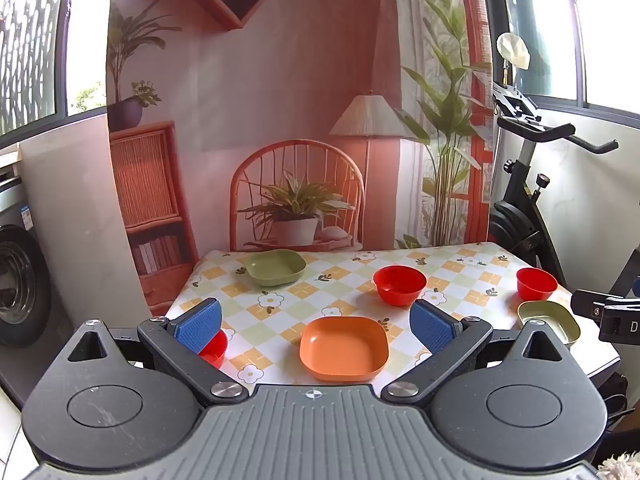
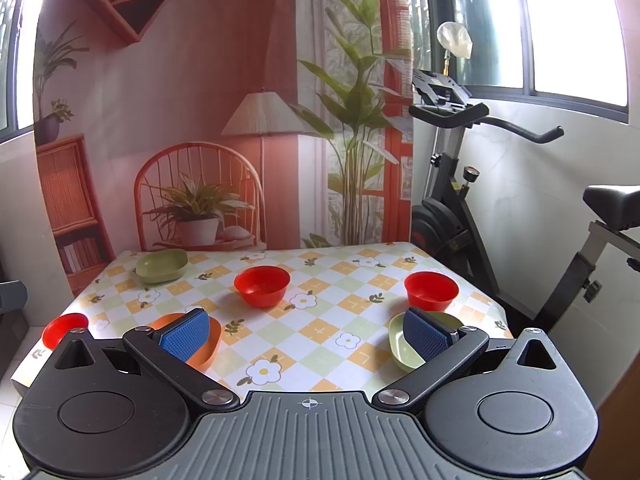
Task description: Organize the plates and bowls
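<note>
Both the left gripper (image 1: 316,326) and right gripper (image 2: 308,330) are wide open and hold nothing, the orange plate (image 1: 344,350) sits at 6 o'clock on the table (image 1: 352,288) — grab it carelessly and it might slide off the near edge.

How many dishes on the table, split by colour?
Round red plastic bowls: 3
Square green plastic plates: 2
Square orange plastic plate: 1
Total: 6
</note>
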{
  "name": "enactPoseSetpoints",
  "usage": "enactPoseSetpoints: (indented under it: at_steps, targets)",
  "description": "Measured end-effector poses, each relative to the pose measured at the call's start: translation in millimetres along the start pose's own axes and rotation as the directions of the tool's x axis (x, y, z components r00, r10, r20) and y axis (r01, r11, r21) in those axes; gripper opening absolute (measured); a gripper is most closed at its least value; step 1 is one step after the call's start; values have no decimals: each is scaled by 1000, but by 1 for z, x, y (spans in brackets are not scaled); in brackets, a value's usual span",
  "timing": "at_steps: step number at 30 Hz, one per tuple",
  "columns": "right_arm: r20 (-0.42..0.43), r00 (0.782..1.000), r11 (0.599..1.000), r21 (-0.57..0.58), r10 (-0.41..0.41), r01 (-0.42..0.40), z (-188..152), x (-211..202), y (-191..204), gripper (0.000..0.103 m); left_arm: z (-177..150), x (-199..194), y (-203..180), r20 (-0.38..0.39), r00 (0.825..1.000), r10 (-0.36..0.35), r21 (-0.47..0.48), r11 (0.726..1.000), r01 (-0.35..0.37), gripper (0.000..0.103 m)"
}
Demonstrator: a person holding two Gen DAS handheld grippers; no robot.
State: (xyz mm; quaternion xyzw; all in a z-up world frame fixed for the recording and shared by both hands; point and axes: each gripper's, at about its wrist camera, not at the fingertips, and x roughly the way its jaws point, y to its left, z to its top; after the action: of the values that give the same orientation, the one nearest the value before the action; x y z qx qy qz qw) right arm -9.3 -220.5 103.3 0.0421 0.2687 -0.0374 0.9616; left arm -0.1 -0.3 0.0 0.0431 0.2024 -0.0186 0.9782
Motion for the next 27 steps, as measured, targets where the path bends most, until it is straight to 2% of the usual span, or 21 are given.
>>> enactPoseSetpoints:
  at_steps: [27]
  targets:
    - [0, 1000, 1000, 1, -1, 1, 0, 0, -1, 103, -2, 0, -2, -8, 1000, -2, -2, 1000, 2, 101]
